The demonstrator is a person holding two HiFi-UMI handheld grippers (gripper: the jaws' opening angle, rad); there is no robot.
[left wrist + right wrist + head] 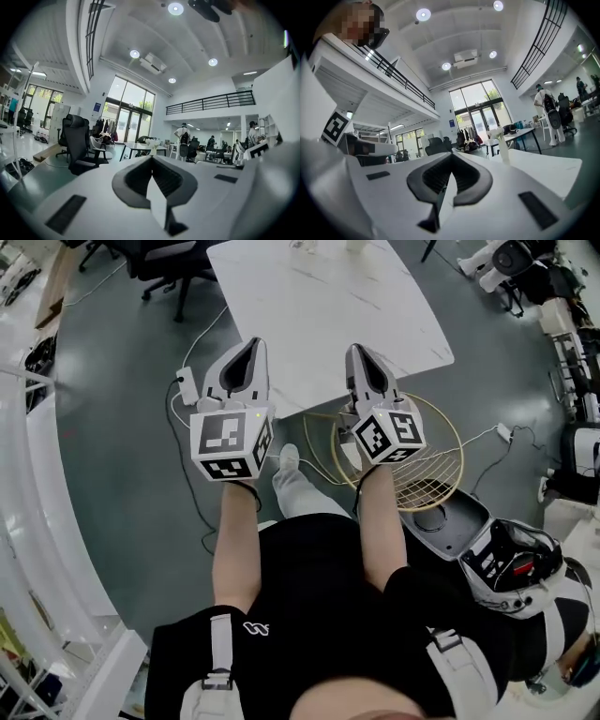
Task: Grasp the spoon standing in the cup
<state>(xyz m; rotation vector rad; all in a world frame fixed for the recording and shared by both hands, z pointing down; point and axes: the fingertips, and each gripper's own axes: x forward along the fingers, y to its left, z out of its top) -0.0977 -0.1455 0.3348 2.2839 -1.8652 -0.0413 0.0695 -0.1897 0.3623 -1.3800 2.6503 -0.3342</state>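
left gripper (249, 348) and right gripper (362, 352) hang at the tabletop's (319, 324) 6 o'clock edge, fingers clenched on nothing. the cup (505, 151) sits far off toward 12 o'clock, its spoon too small to make out. we'd reach forward, release one gripper's fingers early, then close on the handle above the rim. a racket (429, 474) on the floor at 3 o'clock and a chair (159, 268) at 11 o'clock lie off our path.

White veined table (319, 315), grey-green floor (122, 427), black shirt (319, 596), black chair (164, 259)

A white marbled tabletop (319, 315) stood on a grey-green floor (131, 474), with tall glass windows (129, 110) under round ceiling lights (176, 8).
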